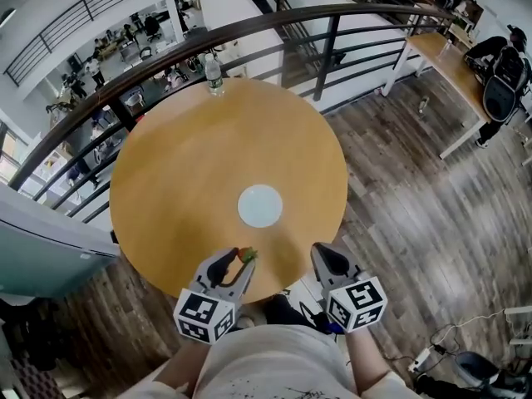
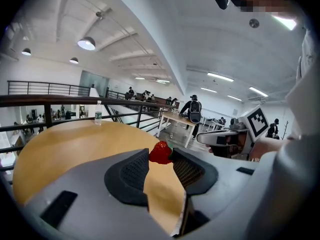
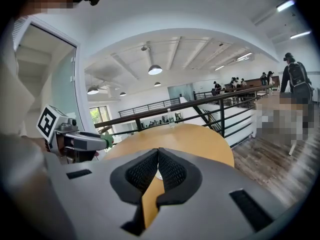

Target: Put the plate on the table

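Head view, contents:
- Counter (image 1: pixel 183 165): round, wooden top, set against a curved railing (image 1: pixel 274 15); wood floor (image 1: pixel 416 189) to the right.
- Plate (image 1: pixel 259 205): small, white, round. Lies flat on the counter, a little nearer the person than the middle, with nothing on it. It is apart from both grippers and sits ahead of the gap between them.
- Bottle (image 1: pixel 214 75): clear plastic, upright at the counter's far edge by the railing.
- Left gripper (image 1: pixel 242 262): over the near edge of the counter. In the left gripper view its fingers (image 2: pixel 132 171) are clenched on a strawberry (image 2: pixel 160 153), red with a green top, pinched at the tips.
- Right gripper (image 1: pixel 324 254): just past the counter's near right edge. In the right gripper view its fingers (image 3: pixel 172 170) are pressed together at the tips, grasping nothing; a sliver of the plate shows past them.
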Tool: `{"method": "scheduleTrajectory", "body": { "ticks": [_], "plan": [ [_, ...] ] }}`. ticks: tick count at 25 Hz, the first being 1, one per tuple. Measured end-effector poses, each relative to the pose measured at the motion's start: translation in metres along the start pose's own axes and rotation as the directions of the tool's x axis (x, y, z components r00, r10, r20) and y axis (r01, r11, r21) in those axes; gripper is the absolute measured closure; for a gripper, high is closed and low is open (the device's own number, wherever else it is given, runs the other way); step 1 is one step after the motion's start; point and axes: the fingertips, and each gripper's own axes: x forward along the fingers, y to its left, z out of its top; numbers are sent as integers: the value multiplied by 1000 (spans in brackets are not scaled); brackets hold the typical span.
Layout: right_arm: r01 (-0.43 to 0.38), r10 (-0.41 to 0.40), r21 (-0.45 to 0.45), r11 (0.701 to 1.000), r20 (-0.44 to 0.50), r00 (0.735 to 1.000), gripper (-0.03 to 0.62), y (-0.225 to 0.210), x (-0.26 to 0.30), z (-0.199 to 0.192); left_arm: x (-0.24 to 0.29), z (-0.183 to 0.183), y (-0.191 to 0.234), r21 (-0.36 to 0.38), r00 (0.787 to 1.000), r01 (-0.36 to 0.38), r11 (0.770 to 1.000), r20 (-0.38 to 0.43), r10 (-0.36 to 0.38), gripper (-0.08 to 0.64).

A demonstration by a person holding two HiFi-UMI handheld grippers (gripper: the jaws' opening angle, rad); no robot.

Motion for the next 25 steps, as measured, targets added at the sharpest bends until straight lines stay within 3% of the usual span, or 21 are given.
{"method": "scheduleTrajectory", "body": {
  "ticks": [14, 25],
  "plan": [
    [-84, 85, 14, 996, -52, 995, 568, -53, 33, 2, 49, 13, 15, -28, 993, -117, 993, -36, 116, 394],
    [-72, 76, 53, 996, -78, 994, 568, -50, 56, -2, 61, 12, 46, -22, 992, -103, 994, -80, 101, 394]
  ]
}}
